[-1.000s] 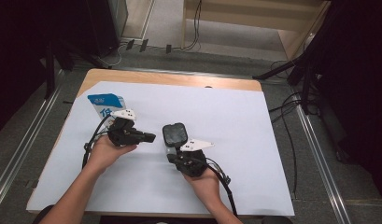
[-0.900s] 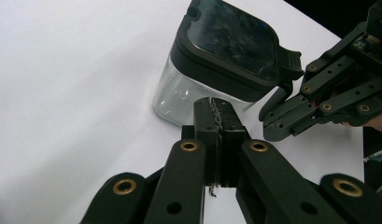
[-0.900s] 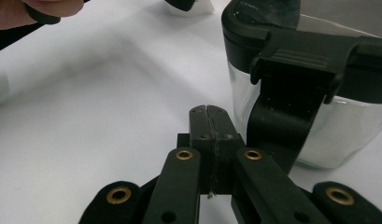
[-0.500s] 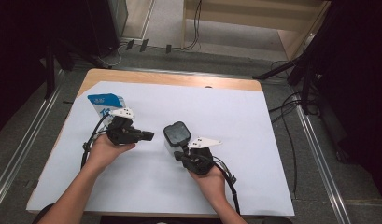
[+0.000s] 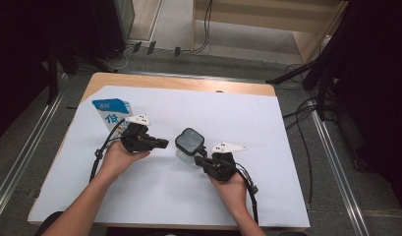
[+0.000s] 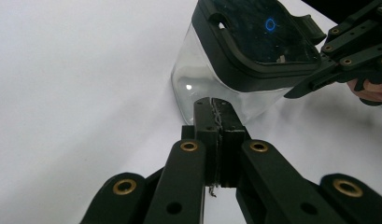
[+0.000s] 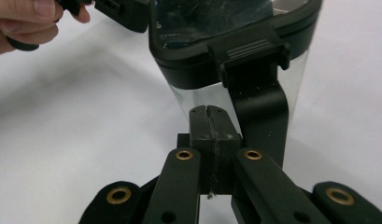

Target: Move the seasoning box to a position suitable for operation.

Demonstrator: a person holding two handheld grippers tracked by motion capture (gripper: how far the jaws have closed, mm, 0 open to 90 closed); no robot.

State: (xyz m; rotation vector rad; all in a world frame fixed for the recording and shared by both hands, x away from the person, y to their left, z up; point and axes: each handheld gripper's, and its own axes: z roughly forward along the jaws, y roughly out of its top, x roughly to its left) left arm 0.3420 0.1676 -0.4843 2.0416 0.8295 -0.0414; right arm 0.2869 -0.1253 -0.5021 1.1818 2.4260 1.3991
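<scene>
A clear container [image 5: 189, 146] with a black lid stands mid-table on the white sheet. My left gripper [image 5: 164, 143] is shut and empty, its tips pointing right, a short way from the container's left side. In the left gripper view the shut jaws [image 6: 215, 103] sit just before the container [image 6: 212, 79]. My right gripper [image 5: 197, 160] is also shut and empty, right at the container's near side. In the right gripper view its tips [image 7: 209, 111] stand against the clear wall [image 7: 193, 100], beside a black latch strap [image 7: 259, 102] hanging down from the lid.
A blue and white carton [image 5: 110, 112] lies at the left, behind the left hand. The white sheet [image 5: 287, 147] covers a wooden table [image 5: 179, 82] bordered by metal rails. The left hand [image 7: 25, 21] appears beyond the container.
My right hand has shifted a little to the right and turned, its grey plate swinging right. The container has barely moved. The left gripper stays about where it was.
</scene>
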